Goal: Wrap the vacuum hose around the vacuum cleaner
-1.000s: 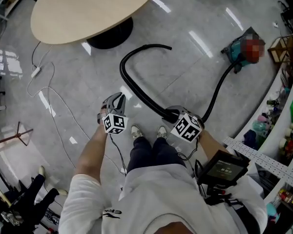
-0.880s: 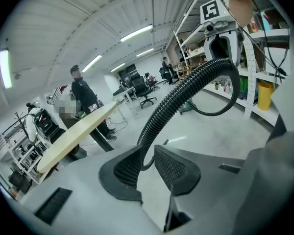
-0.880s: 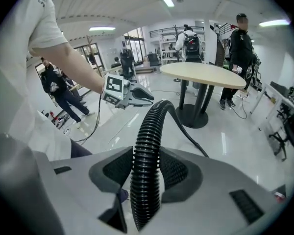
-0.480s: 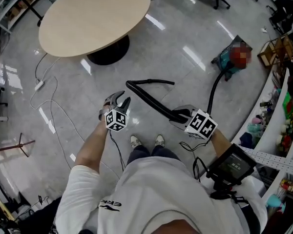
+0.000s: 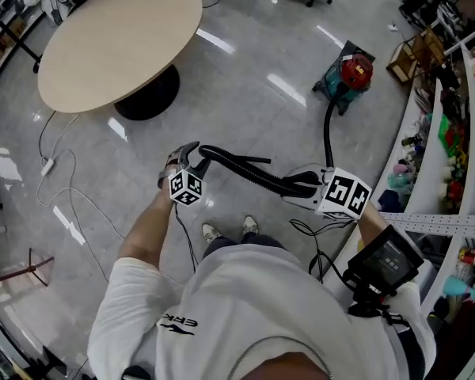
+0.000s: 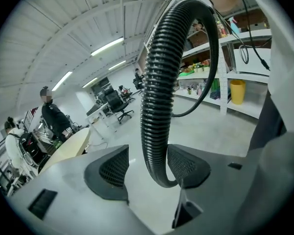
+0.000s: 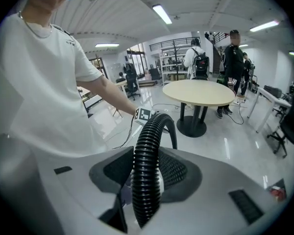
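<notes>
**Item: hose pick-up, both claws engaged**

1. Left claw point(image 6: 146, 169), lower centre of the head view. Its jaws have just been opening and stand apart. The ribbed black hose point(image 5: 249, 172) runs between them and leans on one pad, with a clear gap to the other, so it is cradled and not clamped. A second ago this claw sat beside the hose with nothing in it.

2. Right claw point(image 7: 146, 173), right of centre in the head view. It is closed on the hose, both pads pressing the ribs. It sits higher in the frame than a second ago.

3. Hose. The wide loop that lay on the floor point(image 5: 245, 93) a second ago has come up. A short span now hangs between the two claws, with the stiff end piece jutting out past the left claw. The remaining length arcs from the right claw toward the upper right.

4. Vacuum cleaner point(image 5: 350, 74), upper right of the head view. It stands on the floor well apart from both claws, with no hose wound round it.

5. Round table point(image 5: 119, 42), upper left. It plays no part in the task.

**Assessment:** The slack is gathered and off the floor, but wrapping has not begun. The left claw probably needs to close before the hose can be carried to the machine.
</notes>
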Motion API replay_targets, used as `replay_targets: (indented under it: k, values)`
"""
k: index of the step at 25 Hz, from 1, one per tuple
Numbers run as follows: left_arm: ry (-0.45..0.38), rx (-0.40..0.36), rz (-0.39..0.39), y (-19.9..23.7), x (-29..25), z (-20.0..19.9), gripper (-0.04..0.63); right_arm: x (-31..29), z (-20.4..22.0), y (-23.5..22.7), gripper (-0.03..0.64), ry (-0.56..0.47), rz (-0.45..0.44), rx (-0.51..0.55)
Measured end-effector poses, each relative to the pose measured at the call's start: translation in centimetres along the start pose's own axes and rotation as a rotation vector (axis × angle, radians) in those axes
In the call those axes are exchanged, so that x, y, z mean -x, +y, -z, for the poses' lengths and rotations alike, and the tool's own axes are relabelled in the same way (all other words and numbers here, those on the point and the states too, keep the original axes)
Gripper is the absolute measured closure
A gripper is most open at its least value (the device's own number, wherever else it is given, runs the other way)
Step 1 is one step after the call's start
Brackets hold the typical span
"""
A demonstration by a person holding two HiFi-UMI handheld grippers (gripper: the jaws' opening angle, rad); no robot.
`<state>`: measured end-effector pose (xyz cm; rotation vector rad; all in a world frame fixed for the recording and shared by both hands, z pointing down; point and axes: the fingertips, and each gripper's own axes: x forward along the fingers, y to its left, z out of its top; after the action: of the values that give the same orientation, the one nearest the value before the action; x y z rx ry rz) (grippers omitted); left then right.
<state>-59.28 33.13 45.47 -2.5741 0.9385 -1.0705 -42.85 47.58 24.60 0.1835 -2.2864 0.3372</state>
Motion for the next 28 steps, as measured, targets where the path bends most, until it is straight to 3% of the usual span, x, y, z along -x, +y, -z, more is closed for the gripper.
replay_targets:
  k: [5, 8, 9, 12, 21, 28]
  values:
    - [-0.046, -0.022, 0.098, -4.6, -0.9, -3.2, 0.371, 3.2, 0.3, 2.5, 0.457, -0.024, 0.020, 0.008]
    - [-0.073, 0.022, 0.080, -5.4, -1.7, -4.6, 0.379, 4.0, 1.2, 2.8, 0.459, -0.026, 0.041, 0.000]
    - [-0.081, 0.045, 0.072, -5.3, -1.8, -5.2, 0.442, 4.2, 1.7, 2.9, 0.459, -0.027, 0.051, -0.009]
    - [-0.096, 0.080, 0.075, -5.0, -1.4, -6.4, 0.448, 4.8, 3.1, 2.7, 0.460, -0.033, 0.083, -0.037]
    - [-0.110, -0.047, 0.086, -2.7, 2.6, -8.6, 0.449, 4.5, 7.4, 2.4, 0.460, -0.054, 0.158, -0.090]
    - [-0.094, -0.112, 0.106, -1.1, 5.1, -11.7, 0.449, 4.3, 10.3, 1.1, 0.469, -0.048, 0.310, -0.131]
